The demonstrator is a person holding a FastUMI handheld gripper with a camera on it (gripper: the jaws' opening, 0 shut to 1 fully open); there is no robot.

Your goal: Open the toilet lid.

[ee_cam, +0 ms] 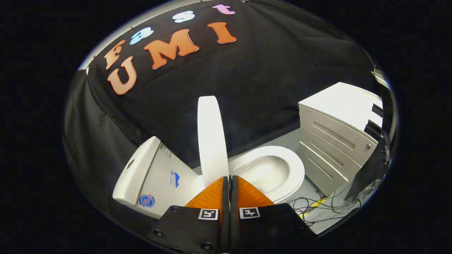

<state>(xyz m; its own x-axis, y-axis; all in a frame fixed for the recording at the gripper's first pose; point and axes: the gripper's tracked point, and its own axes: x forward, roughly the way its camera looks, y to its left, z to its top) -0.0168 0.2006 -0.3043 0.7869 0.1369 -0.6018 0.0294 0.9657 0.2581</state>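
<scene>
With the lid (pixel 211 139) standing upright just ahead of the gripper (pixel 229 180), whose orange fingers are pressed together holding nothing, the likely risk is the lid tipping forward onto the seat (pixel 295 169) if it has not passed its balance point toward the tank (pixel 148 173).

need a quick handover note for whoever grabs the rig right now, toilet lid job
Gripper: orange fingers closed together with nothing between them, tips right at the lower edge of the white plastic toilet lid.
Lid: raised, standing about upright between the white ceramic tank and the open white bowl and seat.
Grey drawer cabinet stands beyond the bowl, loose cables on the floor near it.
Done: lid looks open.
Left: probably just nudge it back to rest toward the tank if needed, then back the gripper away.
</scene>
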